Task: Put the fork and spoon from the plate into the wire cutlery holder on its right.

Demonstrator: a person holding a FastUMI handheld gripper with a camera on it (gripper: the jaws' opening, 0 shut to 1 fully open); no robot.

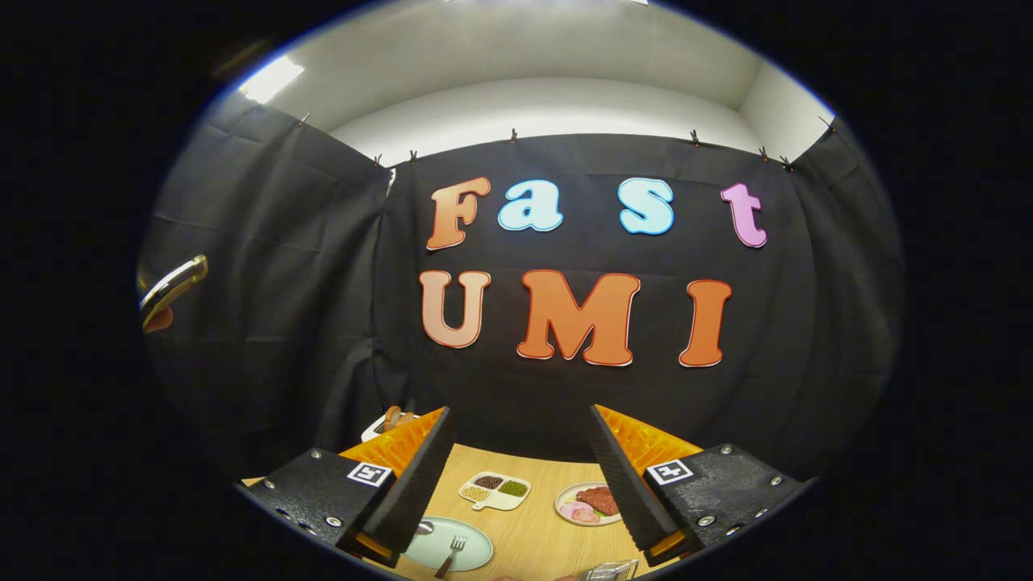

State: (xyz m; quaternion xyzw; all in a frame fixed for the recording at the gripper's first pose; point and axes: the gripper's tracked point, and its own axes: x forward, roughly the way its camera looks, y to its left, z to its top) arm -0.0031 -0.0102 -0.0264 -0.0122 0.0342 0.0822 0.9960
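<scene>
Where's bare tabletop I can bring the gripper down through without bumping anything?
The open gripper has bare wood between its fingers: a strip running from the light green plate with the fork across to the wire cutlery holder. Farther ahead it is crowded: the divided dish and the meat plate sit close together.

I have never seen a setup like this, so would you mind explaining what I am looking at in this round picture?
The camera rides on a hand-held two-finger gripper that a person carries; it looks forward along the fingers, the two wedge shapes at the bottom. The fingers are spread wide and hold nothing. Between and below them lies a wooden table. On it, near the left finger, sits a pale green plate with a fork on it and what looks like a spoon, partly hidden. Beyond are a divided dish of grains and a plate of food. The wire cutlery holder peeks in at the near edge.
</scene>
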